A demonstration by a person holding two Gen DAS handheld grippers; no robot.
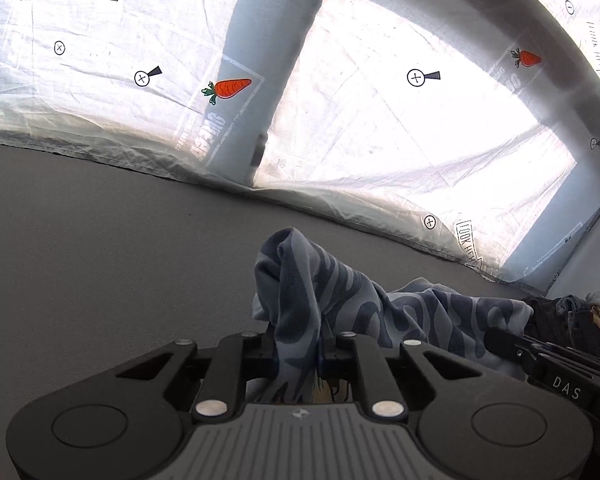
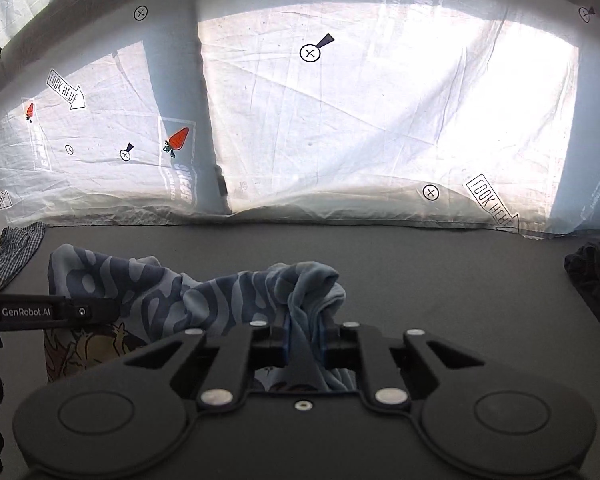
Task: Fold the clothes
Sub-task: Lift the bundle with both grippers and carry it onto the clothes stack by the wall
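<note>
A blue garment [image 1: 340, 292] with dark wavy stripes is held up between both grippers over a grey table [image 1: 100, 248]. My left gripper [image 1: 298, 344] is shut on one bunched end of it, the cloth rising above the fingers. My right gripper [image 2: 304, 340] is shut on the other bunched end of the blue garment [image 2: 204, 296], which stretches left toward the left gripper's body [image 2: 48, 312]. A yellow cartoon print [image 2: 96, 344] shows on the hanging part. The right gripper's body [image 1: 560, 364] appears at the lower right of the left wrist view.
A white printed sheet [image 2: 340, 128] with carrots and arrows hangs behind the table [image 2: 440, 280]. A checked cloth [image 2: 16, 248] lies at the far left, a dark garment [image 2: 596, 272] at the right edge. Dark clothes [image 1: 564, 316] lie beyond the right gripper.
</note>
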